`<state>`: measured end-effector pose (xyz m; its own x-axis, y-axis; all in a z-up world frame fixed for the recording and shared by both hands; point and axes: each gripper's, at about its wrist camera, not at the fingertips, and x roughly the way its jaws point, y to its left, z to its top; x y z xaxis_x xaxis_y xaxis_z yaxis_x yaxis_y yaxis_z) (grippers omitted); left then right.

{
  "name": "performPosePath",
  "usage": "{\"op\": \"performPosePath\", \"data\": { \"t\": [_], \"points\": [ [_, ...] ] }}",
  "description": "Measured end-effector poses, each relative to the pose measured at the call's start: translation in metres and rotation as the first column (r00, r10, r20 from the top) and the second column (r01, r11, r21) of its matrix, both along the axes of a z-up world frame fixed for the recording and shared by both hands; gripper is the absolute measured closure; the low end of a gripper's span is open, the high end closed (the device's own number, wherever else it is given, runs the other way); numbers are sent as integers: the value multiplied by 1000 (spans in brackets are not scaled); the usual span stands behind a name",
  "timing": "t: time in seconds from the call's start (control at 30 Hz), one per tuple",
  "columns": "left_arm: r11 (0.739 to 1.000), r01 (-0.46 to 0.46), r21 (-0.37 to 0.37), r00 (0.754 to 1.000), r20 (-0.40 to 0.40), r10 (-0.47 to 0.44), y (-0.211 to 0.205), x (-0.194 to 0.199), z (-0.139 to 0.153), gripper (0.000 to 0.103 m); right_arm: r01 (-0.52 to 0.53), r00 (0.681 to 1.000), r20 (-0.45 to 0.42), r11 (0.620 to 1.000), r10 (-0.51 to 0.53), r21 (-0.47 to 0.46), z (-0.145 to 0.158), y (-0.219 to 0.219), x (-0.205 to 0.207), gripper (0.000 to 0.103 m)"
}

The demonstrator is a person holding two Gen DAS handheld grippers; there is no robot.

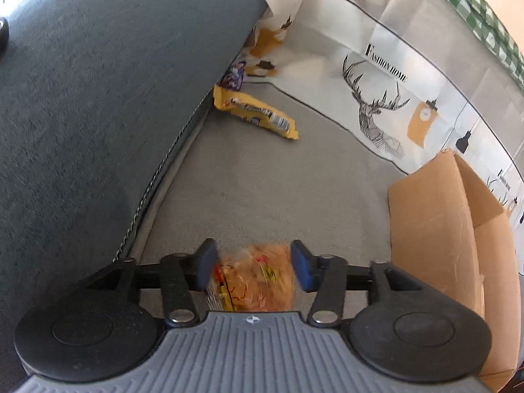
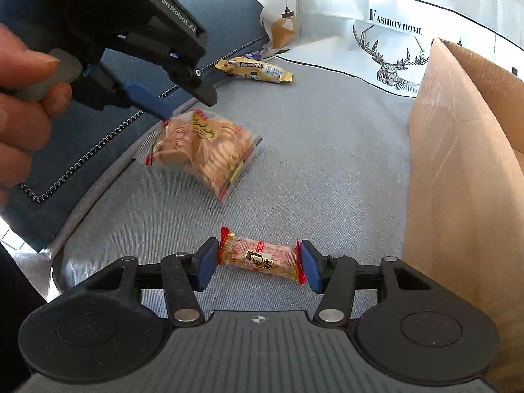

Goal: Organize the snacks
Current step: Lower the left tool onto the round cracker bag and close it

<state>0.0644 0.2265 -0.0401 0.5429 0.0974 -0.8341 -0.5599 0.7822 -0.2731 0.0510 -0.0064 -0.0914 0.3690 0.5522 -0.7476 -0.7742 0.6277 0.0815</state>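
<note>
The right hand-held gripper [image 2: 258,263] pinches a small red-ended cracker packet [image 2: 260,258] by its two ends, just above the grey sofa seat [image 2: 327,163] and near the cardboard box [image 2: 458,180]. Farther from the box, the left hand-held gripper [image 1: 253,263] stands spread over a clear bag of biscuits [image 2: 199,150] lying on the seat, its pads not pressing it. A yellow candy pack [image 2: 255,69] lies well beyond the box, by the blue cushion [image 2: 213,9].

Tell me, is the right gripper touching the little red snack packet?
Touching. In the right wrist view, the right gripper has both blue pads pressed against the crimped ends of the small red snack packet, with no gap showing.
</note>
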Motion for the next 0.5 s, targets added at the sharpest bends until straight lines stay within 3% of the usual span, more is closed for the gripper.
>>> {"op": "performPosePath", "data": {
  "t": [0.1,0.33,0.5],
  "points": [
    [999,33,28,998,-53,-32,-1,3,-5,19,-5,1000,0,1000,5,0,-1,1,0,47],
    [991,103,86,984,-152,-89,-12,16,-24,9,0,1000,-14,1000,0,-12,-8,5,4,47],
    [986,128,109,972,-210,-103,-15,29,-37,9,-2,1000,-10,1000,2,-14,-10,6,4,46]
  ]
}}
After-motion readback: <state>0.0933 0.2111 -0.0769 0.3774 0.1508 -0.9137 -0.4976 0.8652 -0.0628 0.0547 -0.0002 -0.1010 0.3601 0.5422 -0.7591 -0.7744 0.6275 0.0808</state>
